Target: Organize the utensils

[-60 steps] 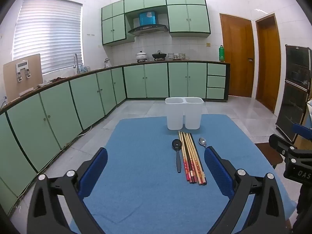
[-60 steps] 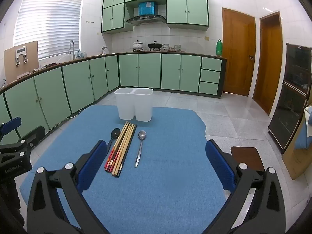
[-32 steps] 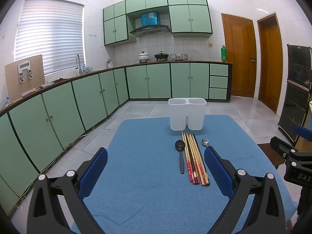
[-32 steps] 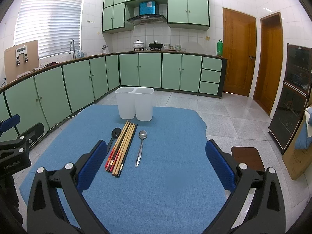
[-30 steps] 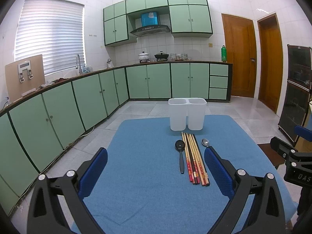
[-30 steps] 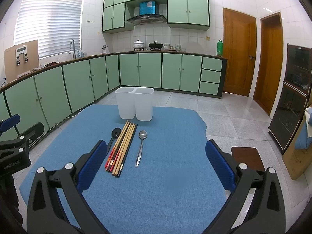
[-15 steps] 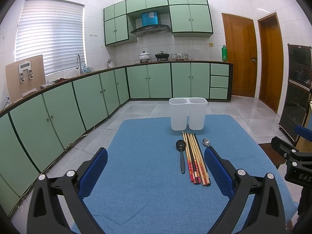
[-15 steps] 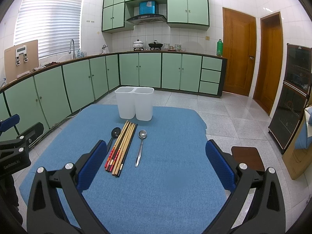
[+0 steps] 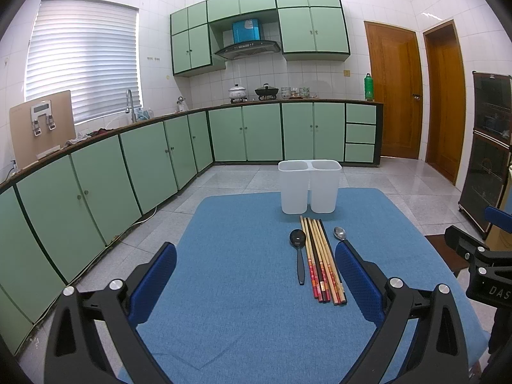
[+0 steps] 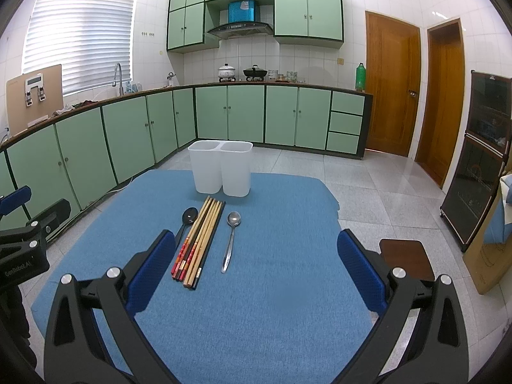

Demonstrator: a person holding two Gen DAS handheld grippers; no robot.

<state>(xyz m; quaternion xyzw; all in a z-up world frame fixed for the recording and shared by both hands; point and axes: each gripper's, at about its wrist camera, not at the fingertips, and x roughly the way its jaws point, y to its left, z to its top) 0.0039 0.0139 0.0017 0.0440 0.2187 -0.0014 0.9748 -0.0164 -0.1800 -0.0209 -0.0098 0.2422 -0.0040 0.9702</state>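
Utensils laid parallel on blue mat (image 10: 288, 288): black spoon (image 10: 188, 217), chopsticks (image 10: 200, 240), metal spoon (image 10: 231, 233), handles nearest for pickup; twin bins (image 10: 220, 168) beyond. Left gripper (image 9: 256, 284) and right gripper (image 10: 256, 275) spread wide, empty.

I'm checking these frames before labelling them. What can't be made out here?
- Inside of the white two-compartment holder: both views see it from low down, so its walls hide any contents.
- Metal spoon handle, left wrist view: hidden behind the left claw finger.
- Black spoon handle end, right wrist view: behind the right claw finger.
- Chopsticks markings: too small.
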